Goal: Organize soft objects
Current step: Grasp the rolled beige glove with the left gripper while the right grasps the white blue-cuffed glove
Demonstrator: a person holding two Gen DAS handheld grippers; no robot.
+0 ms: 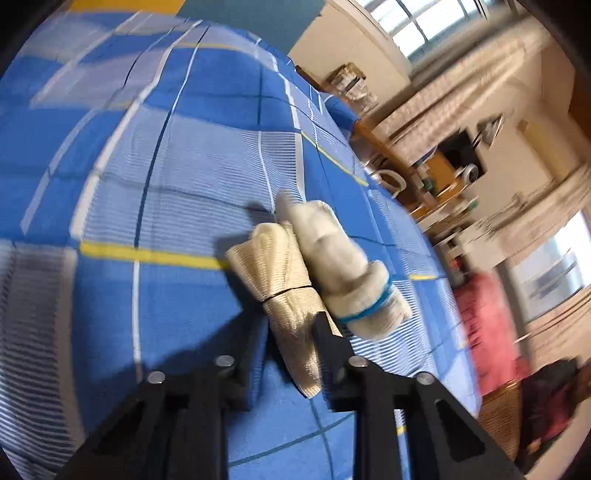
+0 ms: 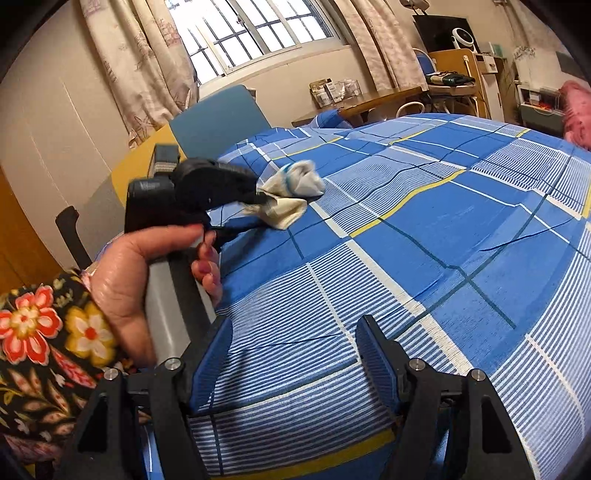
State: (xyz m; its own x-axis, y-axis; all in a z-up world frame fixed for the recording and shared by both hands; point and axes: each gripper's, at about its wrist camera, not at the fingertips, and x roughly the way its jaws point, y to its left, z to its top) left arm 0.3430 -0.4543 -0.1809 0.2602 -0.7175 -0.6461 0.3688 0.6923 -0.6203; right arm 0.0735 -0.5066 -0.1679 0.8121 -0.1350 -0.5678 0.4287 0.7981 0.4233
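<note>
1. The left gripper [image 1: 293,332] has its jaws clamped on one beige sock [image 1: 284,280].
2. A second, cream sock with a blue band [image 1: 343,258] lies touching it at its 2 o'clock.
3. Both socks rest on one blue plaid bed [image 1: 155,177].
4. The right gripper [image 2: 293,354] has its jaws apart over the bed, nothing between them.
5. One hand [image 2: 125,273] holds the left gripper's handle at 9 o'clock in the right wrist view.

Daylight from window [image 2: 255,33], overexposed there. Strong motion blur at right side of left wrist view, room smeared. Soft shadows on bedspread [image 1: 177,177]. Fisheye bending, dark corners in both views.
</note>
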